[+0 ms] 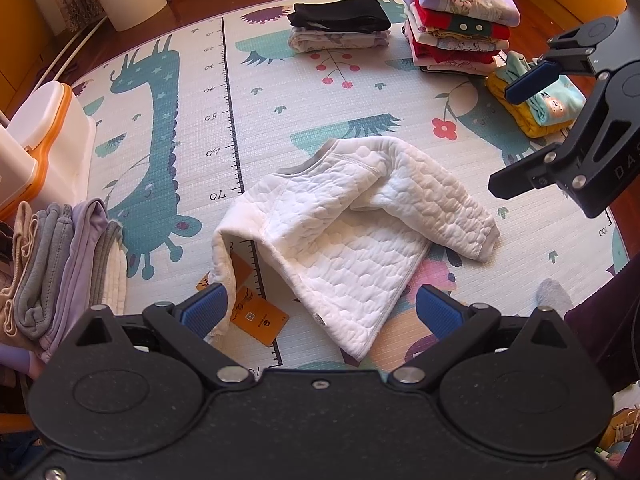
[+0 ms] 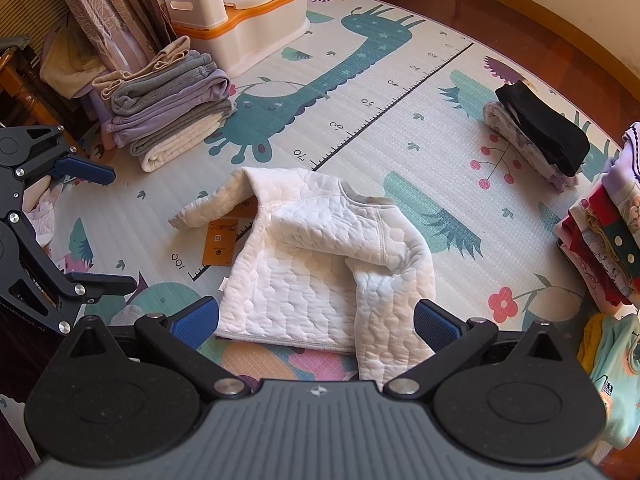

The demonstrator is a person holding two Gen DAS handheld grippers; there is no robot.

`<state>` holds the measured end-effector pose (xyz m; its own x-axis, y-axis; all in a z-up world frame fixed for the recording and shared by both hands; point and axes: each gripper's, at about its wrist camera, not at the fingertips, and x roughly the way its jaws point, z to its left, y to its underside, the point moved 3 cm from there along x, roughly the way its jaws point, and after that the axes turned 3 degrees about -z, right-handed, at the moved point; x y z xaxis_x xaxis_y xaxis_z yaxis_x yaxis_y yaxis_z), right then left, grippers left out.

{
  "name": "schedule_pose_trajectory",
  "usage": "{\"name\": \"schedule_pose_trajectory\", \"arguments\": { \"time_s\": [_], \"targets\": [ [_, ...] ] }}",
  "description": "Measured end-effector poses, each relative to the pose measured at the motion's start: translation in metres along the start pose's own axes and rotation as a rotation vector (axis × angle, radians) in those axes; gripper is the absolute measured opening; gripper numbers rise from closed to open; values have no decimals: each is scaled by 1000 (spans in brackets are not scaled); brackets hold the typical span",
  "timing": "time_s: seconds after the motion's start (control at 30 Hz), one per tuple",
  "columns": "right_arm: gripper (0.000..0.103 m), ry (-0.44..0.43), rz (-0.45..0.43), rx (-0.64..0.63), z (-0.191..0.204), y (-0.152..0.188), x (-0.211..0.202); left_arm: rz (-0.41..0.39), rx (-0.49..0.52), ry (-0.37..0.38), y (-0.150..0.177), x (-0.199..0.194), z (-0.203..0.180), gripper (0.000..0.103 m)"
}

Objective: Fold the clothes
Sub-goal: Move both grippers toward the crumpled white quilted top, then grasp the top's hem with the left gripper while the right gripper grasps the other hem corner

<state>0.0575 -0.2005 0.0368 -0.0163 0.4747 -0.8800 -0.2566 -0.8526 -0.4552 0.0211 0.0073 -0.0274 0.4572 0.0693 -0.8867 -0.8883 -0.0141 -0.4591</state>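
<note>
A white quilted long-sleeved top (image 1: 336, 236) lies crumpled on the play mat (image 1: 192, 136), one sleeve folded across its body. It also shows in the right wrist view (image 2: 316, 268). An orange tag (image 1: 256, 312) lies beside its left sleeve, also seen in the right wrist view (image 2: 220, 240). My left gripper (image 1: 320, 314) is open and empty just above the top's near hem. My right gripper (image 2: 316, 320) is open and empty over the hem and the folded sleeve. The right gripper also shows in the left wrist view (image 1: 508, 136), and the left gripper in the right wrist view (image 2: 112, 228).
Folded stacks sit around the mat: grey and lilac clothes (image 2: 168, 108), a black-topped pile (image 1: 340, 24), a tall red and lilac pile (image 1: 456, 16), a yellow and mint pile (image 1: 536, 100). A white and orange box (image 2: 248, 12) stands at the mat's edge.
</note>
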Motion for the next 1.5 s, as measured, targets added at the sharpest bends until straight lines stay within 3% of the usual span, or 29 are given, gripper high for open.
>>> {"name": "schedule_pose_trajectory", "arguments": {
  "time_s": [0.77,1.0,1.13,1.3,1.5],
  "targets": [
    [103,13,31,-16,-2,4,8,27,-4,14,-3,6,3,102],
    [103,60,105,-75,-15,7,26,82,18,38,-7,29,6,102],
    [103,38,131,-59,-25,5,35,89,47,36,-11,40,10,102],
    [103,3,157,-95,-26,0,49,98,45,63,-23,57,26,102],
    [103,28,182,-122,-50,-11,86,149,35,61,-30,94,56,102]
  ]
}}
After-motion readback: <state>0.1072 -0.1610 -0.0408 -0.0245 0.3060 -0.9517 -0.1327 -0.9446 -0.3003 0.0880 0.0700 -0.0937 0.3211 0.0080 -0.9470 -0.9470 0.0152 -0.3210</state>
